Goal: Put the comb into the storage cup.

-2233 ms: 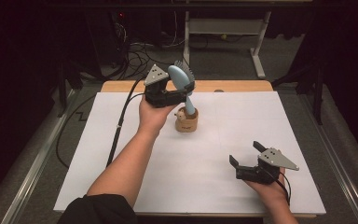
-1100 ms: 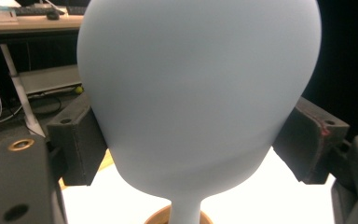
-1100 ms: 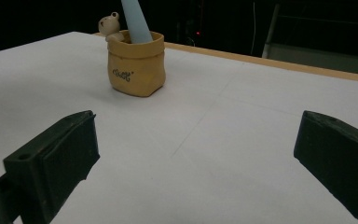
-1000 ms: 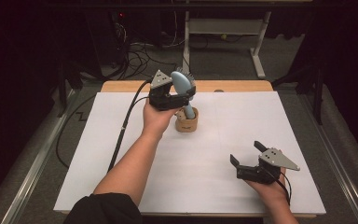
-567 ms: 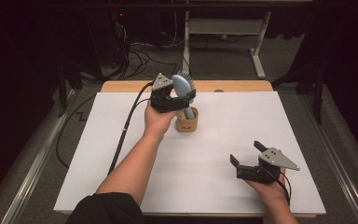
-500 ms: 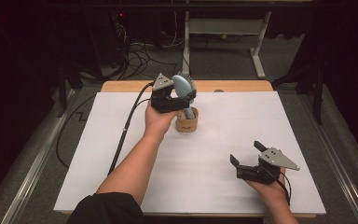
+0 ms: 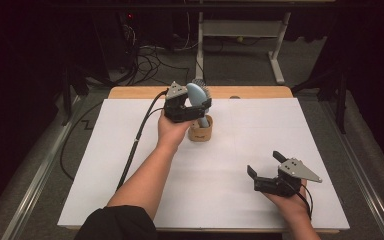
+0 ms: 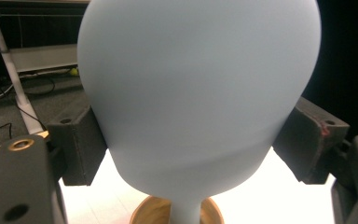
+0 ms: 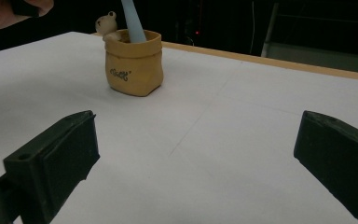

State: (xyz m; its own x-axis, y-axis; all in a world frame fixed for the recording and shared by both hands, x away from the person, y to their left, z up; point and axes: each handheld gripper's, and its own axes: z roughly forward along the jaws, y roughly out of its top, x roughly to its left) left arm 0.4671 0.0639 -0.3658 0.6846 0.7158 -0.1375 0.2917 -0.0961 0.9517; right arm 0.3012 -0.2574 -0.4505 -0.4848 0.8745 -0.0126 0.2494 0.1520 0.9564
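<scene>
Since the first earlier picture, the left gripper (image 7: 196, 106) has moved a little lower, and the blue brush (image 7: 197, 97) now sits deeper in the small tan pot (image 7: 200, 131). Over the last second it has hardly moved at all. The right gripper has stayed in the same spot.

On the left side of the high view, a forearm in a dark sleeve (image 7: 117, 225) comes up from the bottom edge to the middle of the frame. Its hand holds the left gripper just above the pot. The jaws are closed tight on the wide, round head of the brush. In the left gripper view, the pale blue head (image 8: 200, 93) takes up most of the frame, with a black jaw pressing on each side. The thin handle goes down into the pot (image 8: 177, 212) at the bottom middle.

The pot stands on the white sheet (image 7: 130, 190), near the upper middle of the table (image 7: 250, 92).

At the lower right of the high view, the right gripper (image 7: 264, 166) rests low over the sheet, well apart from the pot. Its jaws are wide open and hold nothing. In the right gripper view, the pot (image 9: 133, 63) is at the upper left with the blue handle (image 9: 133, 21) sticking out of it.
</scene>
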